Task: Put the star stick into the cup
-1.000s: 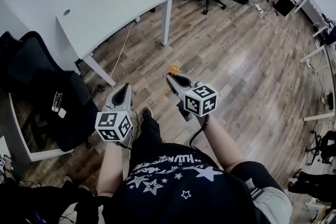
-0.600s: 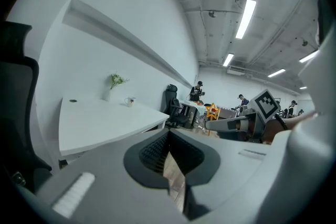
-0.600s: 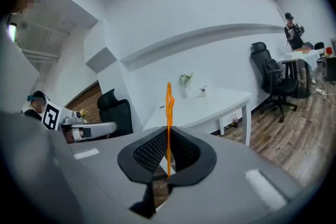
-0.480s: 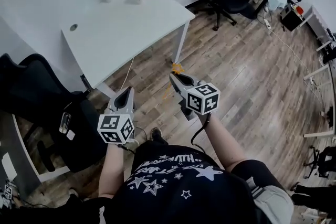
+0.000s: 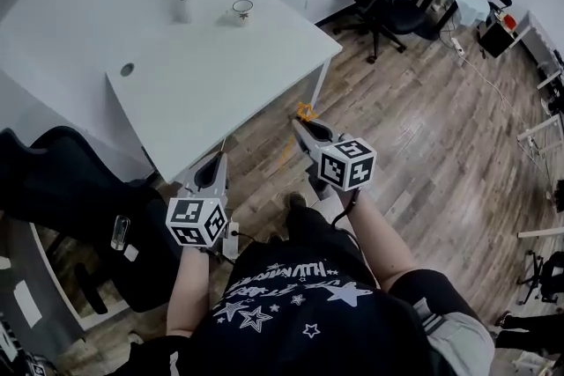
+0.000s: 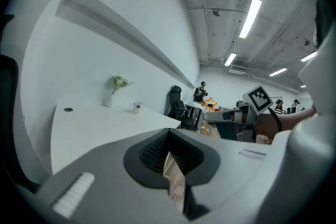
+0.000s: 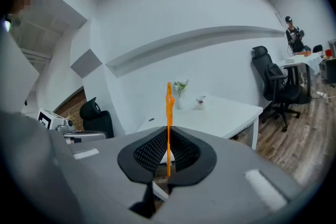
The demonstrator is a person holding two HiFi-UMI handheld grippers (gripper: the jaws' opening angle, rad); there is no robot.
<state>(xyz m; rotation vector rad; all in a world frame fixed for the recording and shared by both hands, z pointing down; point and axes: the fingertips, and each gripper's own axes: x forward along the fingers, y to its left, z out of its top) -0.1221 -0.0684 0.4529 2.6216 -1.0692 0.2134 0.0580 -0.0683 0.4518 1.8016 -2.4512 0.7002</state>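
Nearest to me in the head view is the person's dark shirt, printed with white stars and a line of letters that I cannot read, as it stands upside down and small. Each cube carries only black-and-white square markers, no words.

The left gripper has its jaws together, with nothing between them. The right gripper has its jaws narrow, clamped on the star stick. The right gripper view shows the stick only as a thin orange line, seen edge-on; the left gripper view shows its star shape from the front. Only the head view shows that the stick hangs over the wooden floor, just beside the corner of the white surface.

The cup stands at the far edge of this surface, near a vase with a plant, well apart from the stick. The cup's small mark is not readable.
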